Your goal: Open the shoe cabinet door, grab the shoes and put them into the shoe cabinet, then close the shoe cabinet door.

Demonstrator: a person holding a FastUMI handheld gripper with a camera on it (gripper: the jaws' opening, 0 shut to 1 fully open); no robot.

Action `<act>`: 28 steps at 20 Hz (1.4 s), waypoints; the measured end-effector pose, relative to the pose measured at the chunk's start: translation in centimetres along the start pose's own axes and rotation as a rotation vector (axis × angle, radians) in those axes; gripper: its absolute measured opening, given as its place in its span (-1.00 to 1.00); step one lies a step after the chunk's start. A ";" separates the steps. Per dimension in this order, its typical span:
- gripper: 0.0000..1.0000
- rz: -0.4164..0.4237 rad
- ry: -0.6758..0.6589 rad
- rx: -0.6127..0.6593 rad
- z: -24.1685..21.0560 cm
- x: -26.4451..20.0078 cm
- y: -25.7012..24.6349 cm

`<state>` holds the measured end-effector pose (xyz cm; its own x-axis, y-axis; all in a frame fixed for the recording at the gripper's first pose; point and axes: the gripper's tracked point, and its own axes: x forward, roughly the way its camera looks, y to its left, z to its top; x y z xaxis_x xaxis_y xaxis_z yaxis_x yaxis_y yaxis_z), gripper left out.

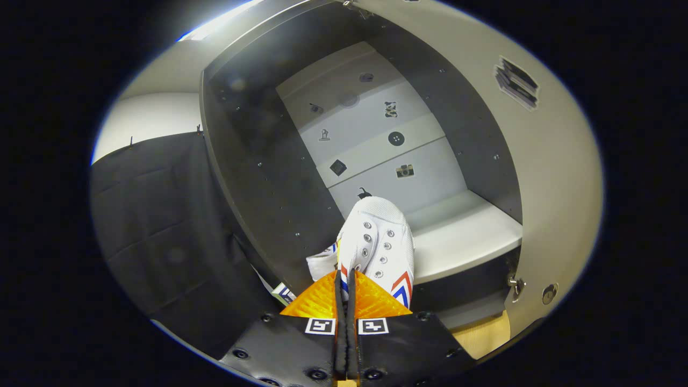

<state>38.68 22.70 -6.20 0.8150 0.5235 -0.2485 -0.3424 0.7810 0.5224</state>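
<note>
The white shoe (379, 244) hung just ahead of the gripper (345, 285), its toe pointing away into the open shoe cabinet (258, 177) and its heel end caught at the fingertips. It was a canvas sneaker with metal eyelets along the top and red and blue chevron stripes on its side. The toe sat over the front part of the pale shelf (462, 236), though whether the sole touched the shelf could not be told. A second bit of white with the same coloured trim (325, 260) showed just to the left of the shoe, close against it; what it was stayed unclear.

The gripper's two orange fingers (317, 298) were drawn almost together, with only a thin dark slit between them, and they pinched the edge of the shoe's heel opening between them.

Around the shoe, the cabinet's inside was dark grey on both side walls, dotted with small screws. The light back panel (371, 140) beyond the shoe carried several small dark stickers. The cabinet door (553, 177) stood swung open to the right, pale grey, with a hinge (515, 285) low on its inner edge near the shelf. A black cloth (156, 226) hung to the left of the cabinet, beside its outer wall
</note>
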 end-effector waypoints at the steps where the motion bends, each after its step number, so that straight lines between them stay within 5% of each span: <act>1: -0.97 -0.003 -0.008 -0.001 0.8 0.8 -0.1; 11: -0.97 -0.085 -0.061 -0.077 4.9 7.9 -3.1; 28: -0.95 -0.170 0.017 -0.132 2.7 13.9 -6.6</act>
<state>53.56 23.90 -10.93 0.8587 0.3852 -0.3379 -0.2600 0.8958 0.3604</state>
